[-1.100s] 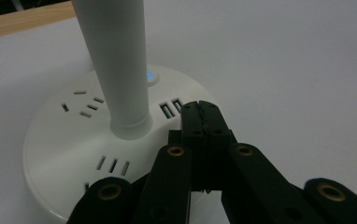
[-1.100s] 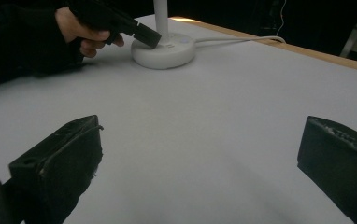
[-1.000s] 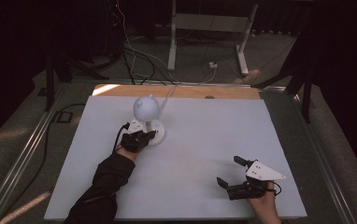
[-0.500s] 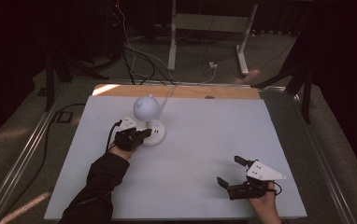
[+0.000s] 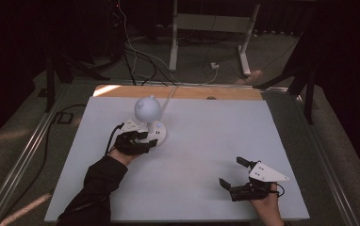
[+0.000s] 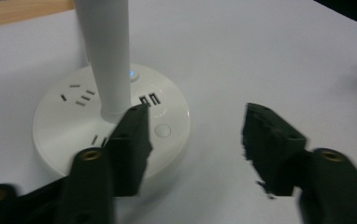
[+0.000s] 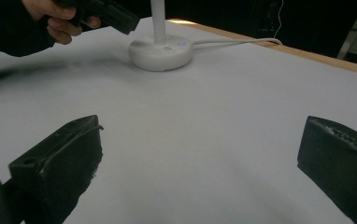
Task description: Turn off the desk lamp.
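Up close, white round-based lamp (image 6: 111,121), socket slots, glowing blue button (image 6: 132,73)

Nothing readable here, no text, brand or numbers on the white lamp base (image 6: 111,126), just socket slots and a tiny blue light

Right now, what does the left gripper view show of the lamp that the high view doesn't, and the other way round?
The left gripper view shows the lamp base close up: socket slots, USB ports, a round button and a small blue light. The left gripper has just been opening, with nothing between its jaws.

The high view shows the lamp's round head, its cord, the whole table and the right gripper, open and apart from the lamp.

Both show the white base and stem on the table.
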Tool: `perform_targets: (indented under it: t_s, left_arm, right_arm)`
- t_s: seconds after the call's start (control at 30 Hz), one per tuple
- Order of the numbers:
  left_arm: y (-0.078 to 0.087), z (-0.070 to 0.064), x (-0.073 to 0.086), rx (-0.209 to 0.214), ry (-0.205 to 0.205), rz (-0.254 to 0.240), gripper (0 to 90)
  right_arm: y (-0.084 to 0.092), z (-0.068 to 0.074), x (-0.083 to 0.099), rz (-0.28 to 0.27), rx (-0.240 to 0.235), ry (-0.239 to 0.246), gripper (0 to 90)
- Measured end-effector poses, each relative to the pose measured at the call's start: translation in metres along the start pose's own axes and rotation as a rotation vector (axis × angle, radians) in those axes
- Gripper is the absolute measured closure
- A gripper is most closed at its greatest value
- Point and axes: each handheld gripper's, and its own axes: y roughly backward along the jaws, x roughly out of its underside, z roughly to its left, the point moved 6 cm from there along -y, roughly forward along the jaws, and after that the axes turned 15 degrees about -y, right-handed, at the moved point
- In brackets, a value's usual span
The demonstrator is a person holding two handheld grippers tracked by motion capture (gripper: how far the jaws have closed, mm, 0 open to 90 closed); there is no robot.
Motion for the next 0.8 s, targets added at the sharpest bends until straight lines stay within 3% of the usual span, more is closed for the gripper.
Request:
perform_targets:
  t_s: [0.03,0.07,0.17,0.23,0.27,0.43,0.8]
  left_arm:
    - [0.000,-0.001,0.001,0.009,0.011,0.031,28.0]
    - [0.000,-0.001,0.001,0.009,0.011,0.031,18.8]
    - [0.004,-0.001,0.002,-0.003,0.006,0.029,13.2]
    - [0.007,-0.003,0.002,0.017,0.006,0.033,8.8]
    - [0.008,-0.003,0.002,0.021,0.009,0.038,2.5]
    - [0.019,-0.008,0.006,0.067,0.009,0.029,0.4]
    - [0.048,-0.013,0.025,0.059,-0.025,0.037,0.4]
  right_arm:
    - [0.000,0.000,0.000,0.001,0.000,-0.001,0.0]
    - [0.000,0.000,0.000,0.001,0.000,-0.002,0.0]
    - [0.000,0.000,0.000,0.001,-0.001,-0.003,0.0]
    - [-0.001,0.000,0.000,0.001,-0.001,-0.004,0.0]
    - [-0.001,0.000,0.000,0.001,-0.002,-0.004,0.0]
    - [-0.001,0.000,0.000,0.002,-0.003,-0.005,0.0]
    - [-0.001,0.001,0.000,0.002,-0.002,-0.002,0.0]
